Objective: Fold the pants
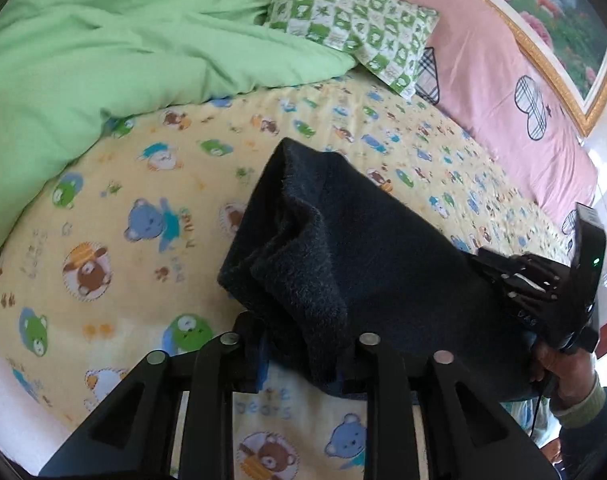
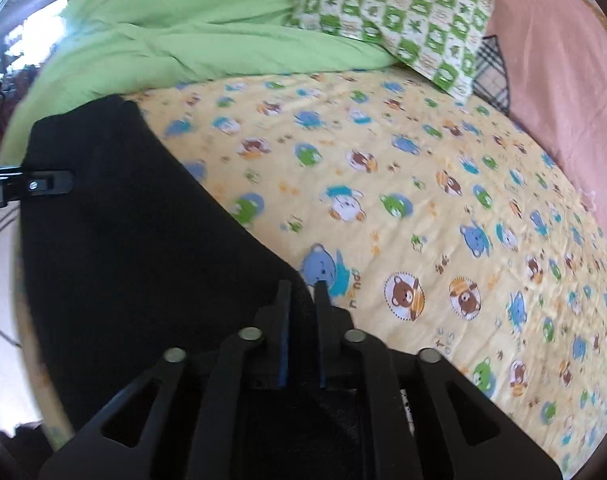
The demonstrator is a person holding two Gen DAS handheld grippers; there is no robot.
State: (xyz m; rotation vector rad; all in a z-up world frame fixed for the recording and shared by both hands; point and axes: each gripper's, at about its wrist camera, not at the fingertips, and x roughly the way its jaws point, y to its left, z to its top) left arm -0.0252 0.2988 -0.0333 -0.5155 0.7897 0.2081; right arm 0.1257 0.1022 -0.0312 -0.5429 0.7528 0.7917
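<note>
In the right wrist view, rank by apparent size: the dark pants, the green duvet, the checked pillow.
1. Dark pants, though closest to the camera, so inflated.
2. Green duvet, nearly as large.
3. Checked pillow, clearly smallest.

Bear-print bed (image 1: 115, 208) under green duvet (image 1: 83, 40), checked pillow (image 1: 355, 24), dark pants (image 1: 343, 248).

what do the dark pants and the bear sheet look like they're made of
Pants: dark navy fleece or brushed knit by the look; the surface is fuzzy and matte, with loose fibres along the folds. Bear-print sheet: thin woven cloth, probably cotton; smooth, matte, finely wrinkled, printed pattern.
</note>
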